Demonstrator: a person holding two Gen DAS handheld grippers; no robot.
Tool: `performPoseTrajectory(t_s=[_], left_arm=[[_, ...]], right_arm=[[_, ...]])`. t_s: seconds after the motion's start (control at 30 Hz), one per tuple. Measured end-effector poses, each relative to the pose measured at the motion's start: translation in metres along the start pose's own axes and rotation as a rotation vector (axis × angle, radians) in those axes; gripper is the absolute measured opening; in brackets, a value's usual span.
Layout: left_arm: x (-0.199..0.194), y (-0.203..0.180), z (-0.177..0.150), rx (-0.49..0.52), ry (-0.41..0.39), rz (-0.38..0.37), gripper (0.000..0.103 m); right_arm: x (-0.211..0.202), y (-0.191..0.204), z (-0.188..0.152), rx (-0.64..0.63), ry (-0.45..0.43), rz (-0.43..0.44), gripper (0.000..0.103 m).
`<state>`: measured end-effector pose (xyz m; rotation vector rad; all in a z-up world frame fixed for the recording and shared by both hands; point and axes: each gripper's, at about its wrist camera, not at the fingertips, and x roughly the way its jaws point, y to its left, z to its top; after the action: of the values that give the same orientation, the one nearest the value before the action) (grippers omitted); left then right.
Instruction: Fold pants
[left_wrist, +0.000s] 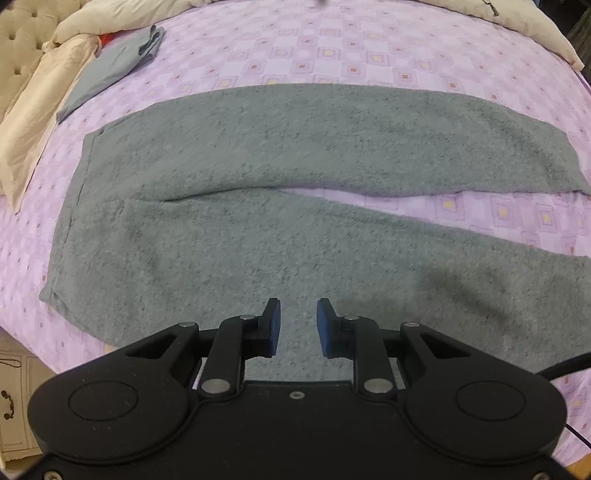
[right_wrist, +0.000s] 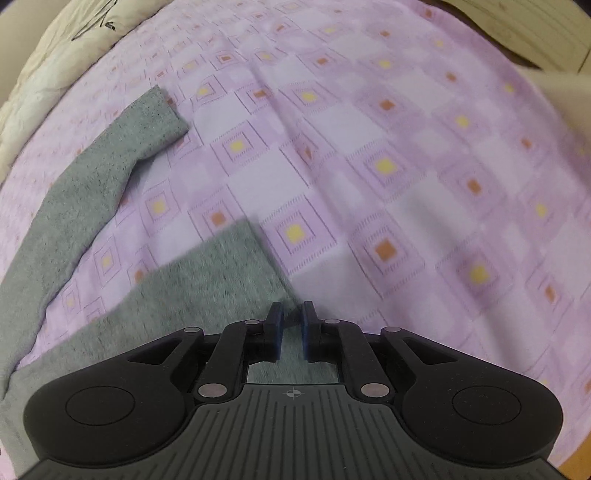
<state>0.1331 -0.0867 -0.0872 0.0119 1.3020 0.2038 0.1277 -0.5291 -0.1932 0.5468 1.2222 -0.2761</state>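
Your grey pants (left_wrist: 258, 177) lie flat on the purple checked bedsheet (left_wrist: 332, 55), waistband to the left and both legs running right, splayed slightly apart. Your left gripper (left_wrist: 298, 325) hovers over the near leg with its jaws apart and nothing between them. Your right gripper (right_wrist: 292, 328) hangs above the near leg's hem, its jaws only narrowly apart and clamping nothing; a folded grey garment (left_wrist: 110, 70) sits far left beside the cream duvet (left_wrist: 33, 107).

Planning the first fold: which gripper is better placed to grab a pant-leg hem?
Right. The right gripper hovers at the near leg's hem; the left gripper sits mid-pants, far from either hem.
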Motion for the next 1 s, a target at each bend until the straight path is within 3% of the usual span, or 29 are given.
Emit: performPoseTrajectory(t_s=[0.13, 0.27, 0.37, 0.5, 0.57, 0.6, 0.63, 0.73, 0.83, 0.9, 1.0], left_arm=[[0.005, 0.008, -0.007, 0.007, 0.016, 0.002, 0.032], [0.019, 0.015, -0.014, 0.017, 0.029, -0.048, 0.032], [0.040, 0.019, -0.023, 0.011, 0.047, -0.080, 0.032], [0.078, 0.018, -0.039, 0.054, 0.122, -0.046, 0.032], [0.094, 0.020, -0.047, 0.059, 0.179, -0.037, 0.032], [0.100, 0.021, -0.051, 0.058, 0.205, -0.032, 0.031], [0.104, 0.023, -0.055, 0.055, 0.212, -0.036, 0.032], [0.100, 0.025, -0.063, 0.069, 0.171, -0.049, 0.035], [0.100, 0.022, -0.063, 0.075, 0.175, -0.048, 0.035], [0.099, 0.020, -0.060, 0.077, 0.187, -0.049, 0.034], [0.095, 0.021, -0.054, 0.060, 0.195, -0.062, 0.032]], right_arm=[[-0.004, -0.006, -0.011, 0.039, 0.015, 0.076, 0.015], [-0.018, -0.015, -0.020, 0.061, 0.011, 0.086, 0.017], [-0.018, -0.021, -0.024, 0.080, 0.035, 0.100, 0.024], [-0.014, -0.014, -0.027, 0.109, 0.049, 0.092, 0.025], [-0.014, -0.001, -0.025, 0.068, 0.062, 0.061, 0.021], [-0.018, 0.010, -0.025, 0.005, 0.051, 0.053, 0.004], [-0.022, 0.021, -0.025, -0.067, 0.038, 0.034, 0.000], [-0.034, 0.042, -0.026, -0.227, -0.032, -0.142, 0.000], [-0.026, 0.020, -0.018, -0.177, -0.024, -0.310, 0.000], [-0.028, 0.004, -0.012, -0.114, -0.004, -0.268, 0.000], [-0.043, 0.002, -0.010, -0.100, 0.008, -0.062, 0.003]])
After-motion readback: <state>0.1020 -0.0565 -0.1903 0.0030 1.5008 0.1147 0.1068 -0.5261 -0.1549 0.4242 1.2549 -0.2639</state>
